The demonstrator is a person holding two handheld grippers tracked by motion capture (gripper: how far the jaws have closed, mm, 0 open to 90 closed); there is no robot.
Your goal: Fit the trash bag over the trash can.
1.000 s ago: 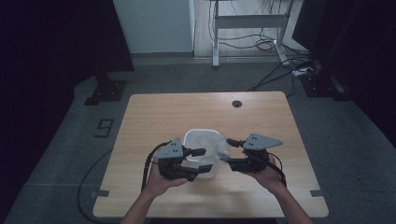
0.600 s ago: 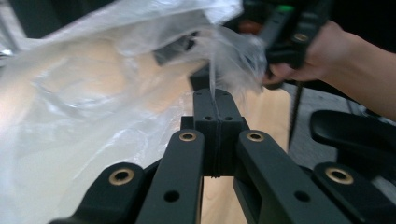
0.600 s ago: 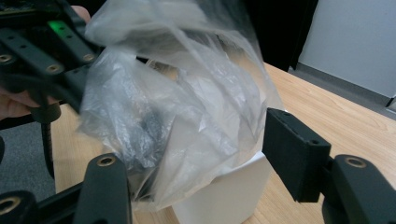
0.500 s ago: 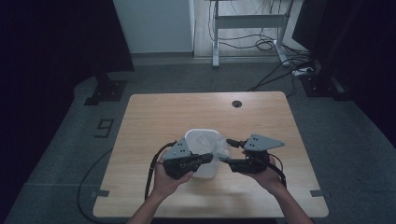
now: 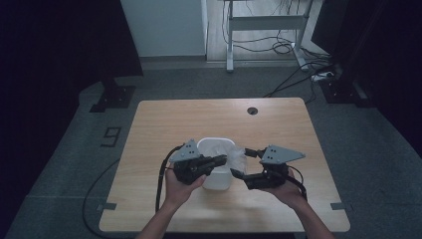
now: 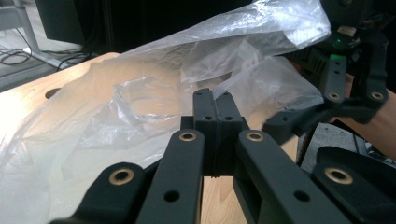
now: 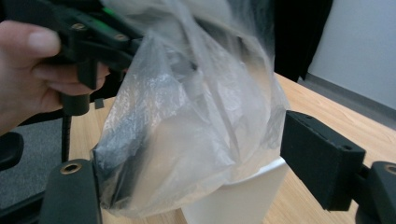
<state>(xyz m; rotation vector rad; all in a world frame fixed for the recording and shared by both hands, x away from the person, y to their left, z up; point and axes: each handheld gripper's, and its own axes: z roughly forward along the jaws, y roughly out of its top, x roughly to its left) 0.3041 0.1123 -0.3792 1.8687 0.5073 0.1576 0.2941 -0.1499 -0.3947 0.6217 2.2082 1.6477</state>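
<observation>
A white bin (image 5: 216,178) stands on the wooden table (image 5: 174,119) near its front edge, with a clear plastic bag (image 5: 238,158) rising out of it. My left gripper (image 5: 221,160) reaches in from the left and is shut on the bag's upper edge; its pads (image 6: 205,112) meet with film (image 6: 140,93) running from their tip. My right gripper (image 5: 242,163) faces it from the right, and its jaws have just been opening. The bag (image 7: 187,116) hangs between that gripper's (image 7: 196,177) spread pads above the bin (image 7: 238,200), and neither pad presses on it.
A round cable hole (image 5: 252,110) lies in the table's far side. Beyond the table, a metal desk frame (image 5: 259,22) and loose cables (image 5: 298,74) are on the floor. A black stand base (image 5: 113,97) sits off the far left corner.
The left jaws, open a second ago, have shut on the bag's edge. The right jaws have spread wider. Both hands have stayed almost where they were.
</observation>
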